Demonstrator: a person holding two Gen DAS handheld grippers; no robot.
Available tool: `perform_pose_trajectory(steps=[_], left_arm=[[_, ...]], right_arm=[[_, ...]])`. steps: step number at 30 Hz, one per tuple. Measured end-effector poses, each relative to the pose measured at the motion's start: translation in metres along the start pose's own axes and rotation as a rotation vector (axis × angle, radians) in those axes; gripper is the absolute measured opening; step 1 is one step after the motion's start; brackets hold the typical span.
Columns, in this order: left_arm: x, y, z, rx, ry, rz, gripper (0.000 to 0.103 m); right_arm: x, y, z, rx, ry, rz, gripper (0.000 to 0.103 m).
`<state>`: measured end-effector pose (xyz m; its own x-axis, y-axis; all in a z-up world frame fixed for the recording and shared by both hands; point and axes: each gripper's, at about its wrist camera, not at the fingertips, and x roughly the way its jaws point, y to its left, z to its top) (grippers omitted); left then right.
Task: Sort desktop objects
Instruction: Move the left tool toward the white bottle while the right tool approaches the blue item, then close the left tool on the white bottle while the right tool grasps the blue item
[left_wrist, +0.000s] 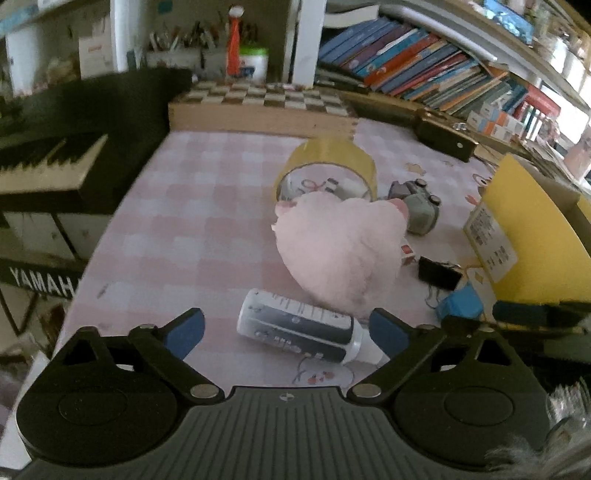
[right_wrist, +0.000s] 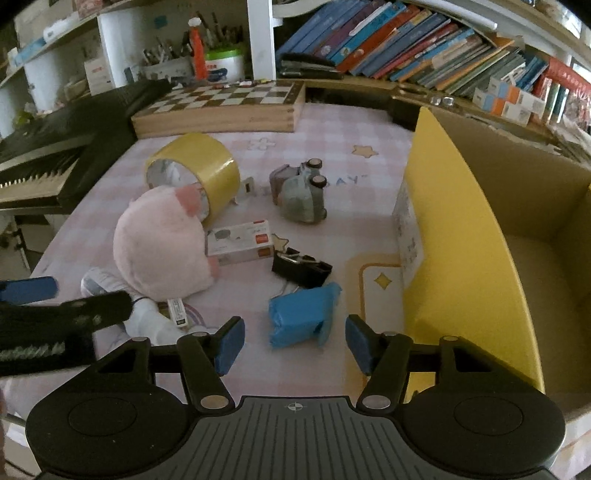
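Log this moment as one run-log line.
left hand-held gripper: open, straddling lying bottle | right hand-held gripper: open, before blue packet | yellow box: nothing visible inside

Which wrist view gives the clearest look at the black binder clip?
Right wrist view: the black binder clip lies unobstructed mid-table, wire handles visible. In the left wrist view it is smaller, near the right edge, beside the pink plush.

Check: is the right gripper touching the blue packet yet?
Apart. The right wrist view shows bare tablecloth between the blue packet and both fingers of the open right gripper.
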<state>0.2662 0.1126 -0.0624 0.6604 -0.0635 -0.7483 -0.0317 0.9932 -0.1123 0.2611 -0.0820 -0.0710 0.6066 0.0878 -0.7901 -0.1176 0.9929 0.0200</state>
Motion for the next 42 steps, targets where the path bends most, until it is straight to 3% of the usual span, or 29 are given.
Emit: perform_pose_trajectory(steps=[5,12,16,22,26,27,29,31,42], left_arm=[[0.016,0.003,0.005,-0.094,0.051,-0.033,0.079],[0.022,-0.001,0.001,-0.115,0.046,-0.036,0.079],[0.021,-0.001,0.003,-0.076,0.051,-0.042,0.079],[0.009,0.006,-0.002,0.062,0.068,-0.042,0.079],[0.017,-0.004,-0.004,0.047,0.079,0.002,0.078],[0.020,-0.004,-0.005,0.024,0.091,0.003,0.075],[0.019,-0.011,-0.010,0.046,0.065,0.030,0.046],[0.018,-0.013,-0.010,0.068,0.063,0.043,0.033],[0.006,-0.002,-0.013,0.057,0.047,-0.007,0.030]], right_arm=[[0.013,-0.001,0.005,-0.003,0.015,-0.004,0.060],[0.028,0.000,0.004,-0.034,0.025,0.007,0.059],[0.026,-0.001,0.003,-0.042,0.012,0.026,0.042],[0.025,-0.004,0.001,-0.050,0.002,0.044,0.042],[0.028,-0.003,0.004,-0.059,-0.001,0.054,0.043],[0.028,-0.003,0.005,-0.062,-0.003,0.058,0.043],[0.028,-0.003,0.005,-0.070,-0.008,0.067,0.041],[0.028,-0.004,0.004,-0.070,-0.012,0.074,0.040],[0.023,-0.002,0.001,-0.074,-0.026,0.094,0.038]])
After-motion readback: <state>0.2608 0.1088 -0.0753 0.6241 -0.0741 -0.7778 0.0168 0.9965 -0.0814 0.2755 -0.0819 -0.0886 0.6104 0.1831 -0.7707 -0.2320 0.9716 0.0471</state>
